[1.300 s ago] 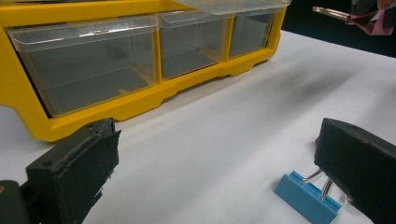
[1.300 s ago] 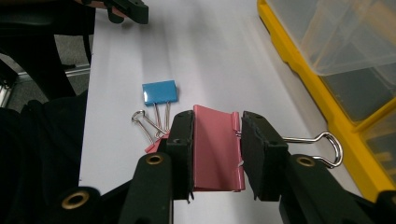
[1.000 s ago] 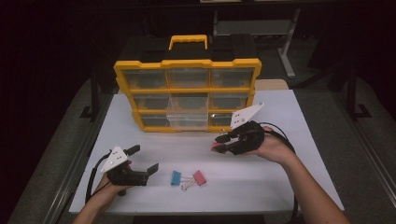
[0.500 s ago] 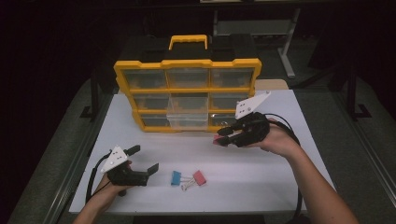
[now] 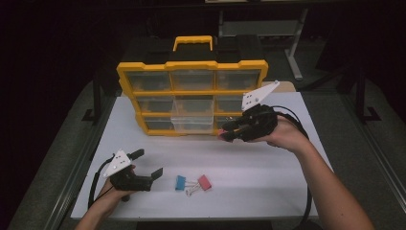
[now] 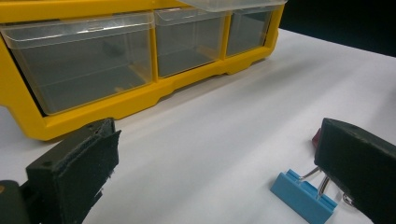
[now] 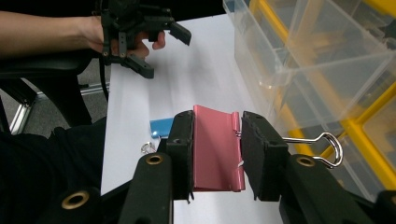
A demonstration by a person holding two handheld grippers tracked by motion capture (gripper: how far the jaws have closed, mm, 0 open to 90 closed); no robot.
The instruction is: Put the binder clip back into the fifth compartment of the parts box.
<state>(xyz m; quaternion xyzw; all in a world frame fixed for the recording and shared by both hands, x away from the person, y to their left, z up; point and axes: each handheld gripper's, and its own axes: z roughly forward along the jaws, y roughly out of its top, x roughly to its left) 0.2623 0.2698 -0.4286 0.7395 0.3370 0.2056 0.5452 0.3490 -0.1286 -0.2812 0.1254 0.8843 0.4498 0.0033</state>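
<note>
High view: fixed, above the person's side, looking forward and down. Whole white table (image 5: pixel 268 167) in frame, yellow drawer organizer (image 5: pixel 191 96) upper centre, forearms entering from the bottom edge.

Left gripper view: rides low over the tabletop, close range, facing the organizer (image 6: pixel 116 100) across the upper left of frame; own jaws at lower left and lower right, blue binder clip (image 6: pixel 303 196) at lower right.

Right gripper view: higher up, tilted down, very close on the pink binder clip (image 7: pixel 217 149) between its jaws. Organizer drawers fill the upper right; left gripper (image 7: pixel 161 44) upper left.

Overlap: all three views share the organizer and the blue clip (image 5: pixel 180 182) (image 7: pixel 162 126).
</note>
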